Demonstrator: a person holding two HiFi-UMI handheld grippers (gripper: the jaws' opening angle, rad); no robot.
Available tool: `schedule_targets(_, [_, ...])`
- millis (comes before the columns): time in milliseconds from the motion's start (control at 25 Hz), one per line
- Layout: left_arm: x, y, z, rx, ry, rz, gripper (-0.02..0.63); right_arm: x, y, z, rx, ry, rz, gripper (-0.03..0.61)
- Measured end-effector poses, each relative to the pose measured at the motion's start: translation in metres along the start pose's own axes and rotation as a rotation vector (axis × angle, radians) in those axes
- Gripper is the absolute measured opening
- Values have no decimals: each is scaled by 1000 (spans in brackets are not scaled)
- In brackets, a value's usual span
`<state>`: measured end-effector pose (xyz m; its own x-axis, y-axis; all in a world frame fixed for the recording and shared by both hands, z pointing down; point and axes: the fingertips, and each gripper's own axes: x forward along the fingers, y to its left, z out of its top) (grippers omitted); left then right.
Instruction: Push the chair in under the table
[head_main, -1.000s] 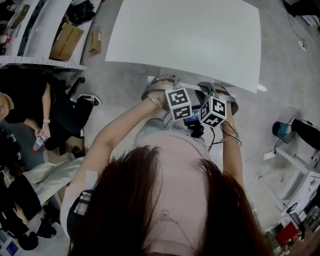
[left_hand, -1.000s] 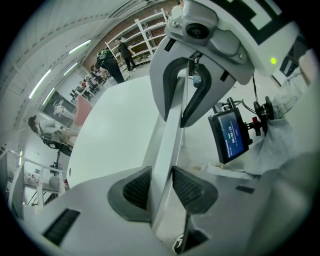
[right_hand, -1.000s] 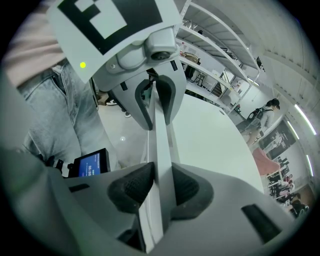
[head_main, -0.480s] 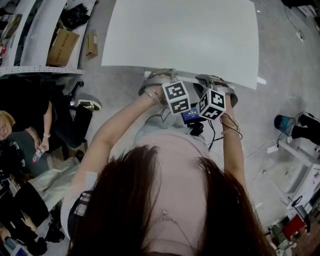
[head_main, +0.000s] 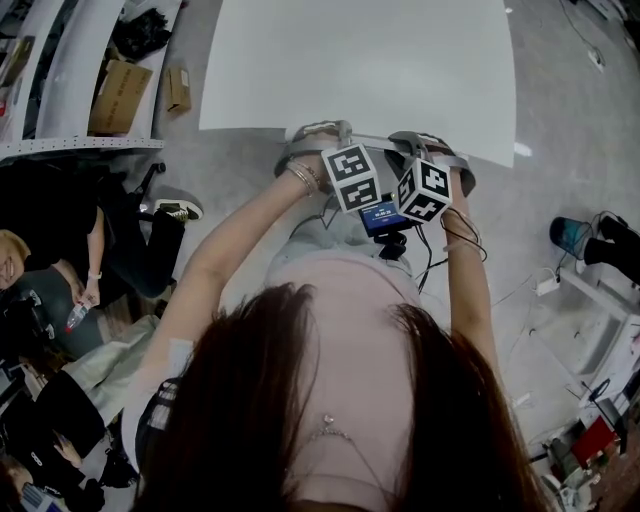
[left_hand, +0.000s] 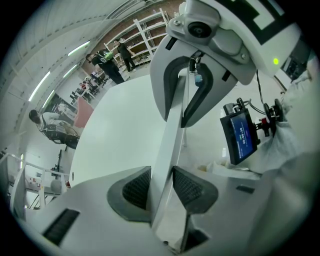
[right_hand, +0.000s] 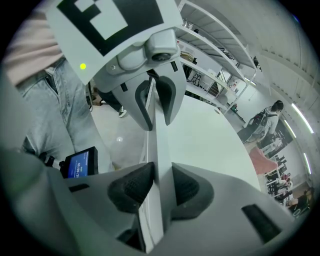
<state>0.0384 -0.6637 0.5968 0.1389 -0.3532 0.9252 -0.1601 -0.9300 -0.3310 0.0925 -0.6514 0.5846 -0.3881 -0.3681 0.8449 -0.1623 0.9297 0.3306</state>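
The white table (head_main: 360, 60) fills the upper middle of the head view. The chair shows only as its thin white back rail (head_main: 378, 142), right at the table's near edge; the seat is hidden under the top. My left gripper (head_main: 316, 138) is shut on the rail's left part, my right gripper (head_main: 432, 146) on its right part. In the left gripper view the dark pads (left_hand: 137, 187) of the left gripper (left_hand: 161, 187) press the rail (left_hand: 172, 125) from both sides. The right gripper view shows the right gripper (right_hand: 159, 187) clamped on the same rail (right_hand: 159, 140).
A small blue screen (head_main: 383, 215) hangs at the person's waist between the arms. Shelves with cardboard boxes (head_main: 118, 82) stand at the upper left, and seated people (head_main: 60, 290) are at the left. Cables and a dark cup (head_main: 568, 238) lie on the floor at the right.
Both grippers have moved toward the table with the chair's back rail, which now sits at the table's edge. Less of the chair shows in front of the tabletop.
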Motion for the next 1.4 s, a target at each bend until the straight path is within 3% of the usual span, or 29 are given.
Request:
schedule_targets(1160, [-2,2,4,40,-32,4,141,-4,-3,-6,-16,67,11,110])
schedule_targets(1400, [-7,4,3,45,-67,68,146,-11,-5,-5,-28,76,-35,110])
